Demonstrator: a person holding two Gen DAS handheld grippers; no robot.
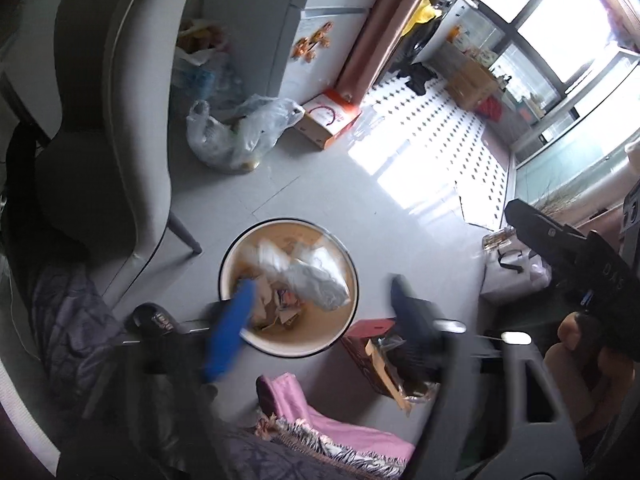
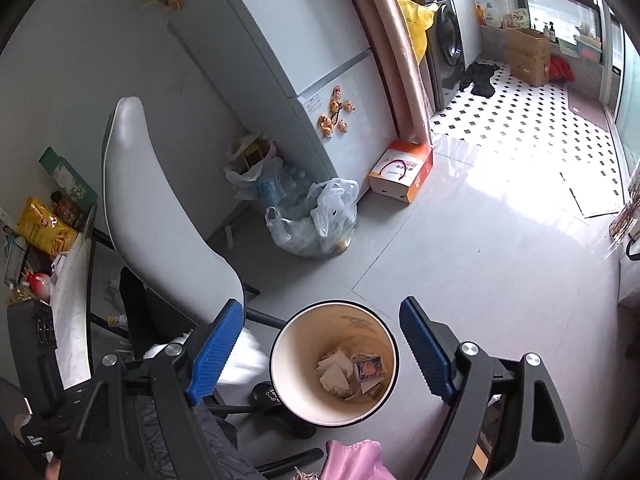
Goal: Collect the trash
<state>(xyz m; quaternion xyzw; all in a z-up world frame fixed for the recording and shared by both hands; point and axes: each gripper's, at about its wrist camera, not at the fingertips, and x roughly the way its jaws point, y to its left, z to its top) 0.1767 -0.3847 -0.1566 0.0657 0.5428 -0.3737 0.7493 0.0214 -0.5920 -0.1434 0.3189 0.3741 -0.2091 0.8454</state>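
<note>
Trash (image 1: pixel 316 280), a white crumpled wad, blurred in the left wrist view, lies at the mouth of the bin (image 1: pixel 228 256), on top of paper scraps already inside. In the right wrist view the bin (image 2: pixel 280 344) holds scraps (image 2: pixel 352 372) at its bottom, and a white blurred mass (image 2: pixel 244 356) shows just outside its left rim, behind the left finger; whether this is the same wad cannot be told.

Left gripper (image 1: pixel 320 308): jaws wide apart over the bin, nothing between the pads. Right gripper (image 2: pixel 328 352): jaws likewise wide apart, straddling the bin, holding nothing.

Hazards, as judged from this moment:
- The wad may catch on the bin's rim and roll out onto the floor, since it appears bulky against the opening and sits high.
- A finger (image 1: pixel 232 332) lowered carelessly could strike the rim and tip the bin, a light, tall cup-like vessel; scraps would spill.
- The chair (image 2: pixel 160 216) stands just left of the bin and a pink cloth (image 2: pixel 352 464) lies just before it; either could snag a gripper in withdrawal.
- Motion blur suggests speed; haste near the bin raises each risk.
- The plastic bag (image 2: pixel 316 220) beyond the bin looks unaffected.
</note>
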